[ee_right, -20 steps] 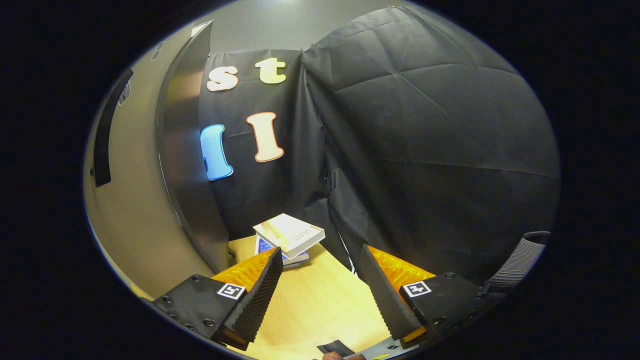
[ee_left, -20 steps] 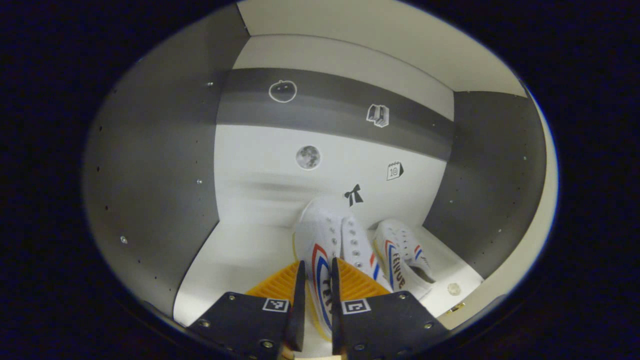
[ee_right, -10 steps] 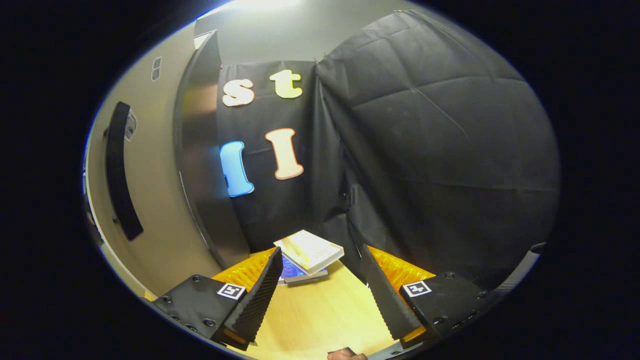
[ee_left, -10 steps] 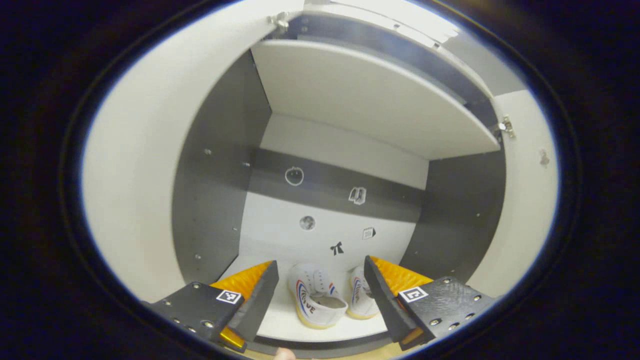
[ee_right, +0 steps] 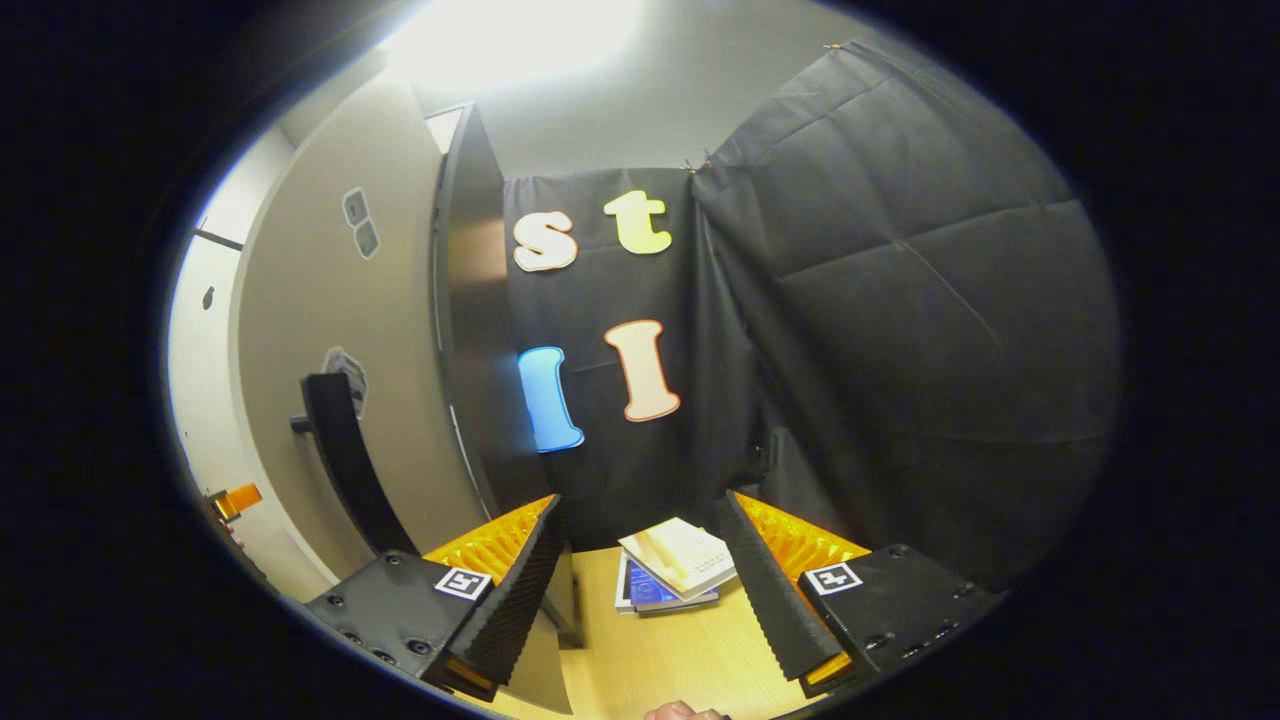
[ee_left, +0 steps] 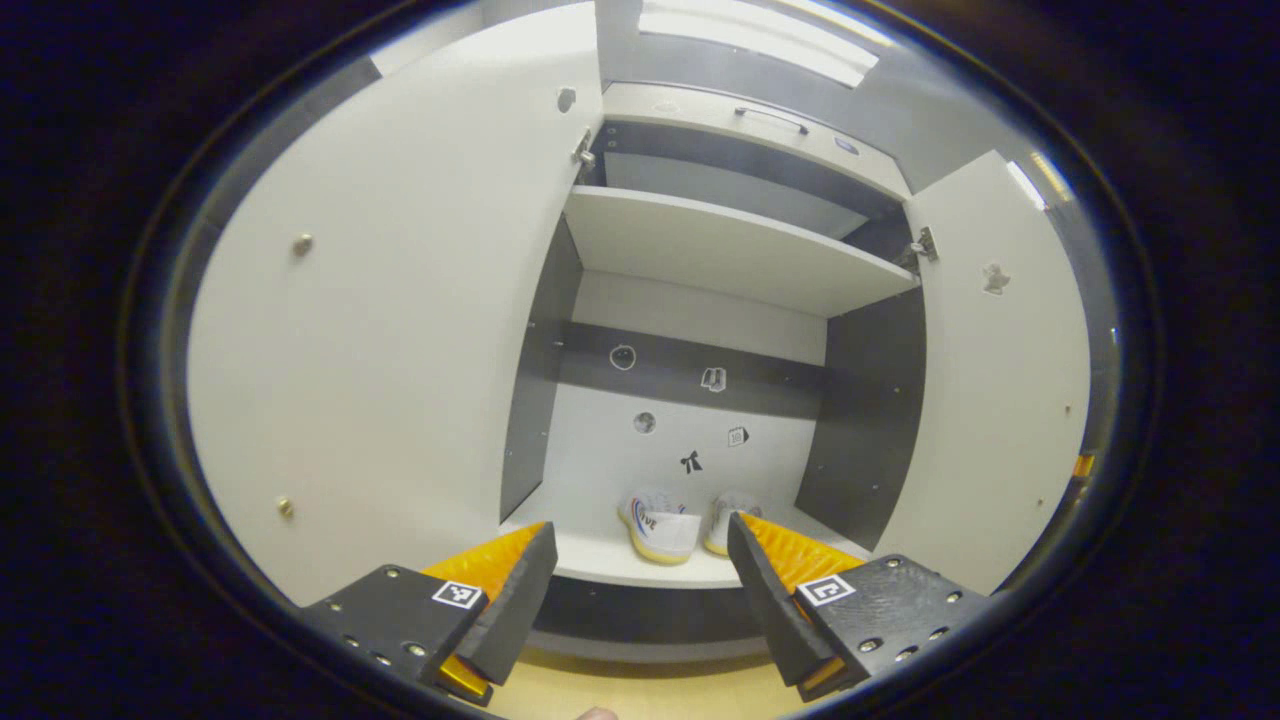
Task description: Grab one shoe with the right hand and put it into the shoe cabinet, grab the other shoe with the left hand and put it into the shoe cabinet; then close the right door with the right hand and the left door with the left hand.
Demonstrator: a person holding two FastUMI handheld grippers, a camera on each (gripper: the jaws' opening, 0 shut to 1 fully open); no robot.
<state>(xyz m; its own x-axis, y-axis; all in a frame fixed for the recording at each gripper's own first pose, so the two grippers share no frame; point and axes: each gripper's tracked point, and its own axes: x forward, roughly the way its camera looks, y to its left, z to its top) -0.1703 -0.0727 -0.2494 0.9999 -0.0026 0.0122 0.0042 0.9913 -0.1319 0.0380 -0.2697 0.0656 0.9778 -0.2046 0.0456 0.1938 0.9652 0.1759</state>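
Observation:
In the left gripper view two white shoes, the left one with red and blue stripes and the right one, stand side by side on the bottom shelf of the shoe cabinet. My left gripper is open and empty, well in front of the cabinet. The left door and the right door both stand open. In the right gripper view my right gripper is open and empty, just right of the right door's outer face and its dark handle.
An upper shelf spans the cabinet above the shoes. A stack of books lies on the wooden table ahead of the right gripper, against the black cloth wall. A fingertip shows at the bottom edge.
My left gripper let go of the shoe inside the cabinet, opened and drew back out, so both doors now show. The right gripper swung left, bringing the right door's handle closer.

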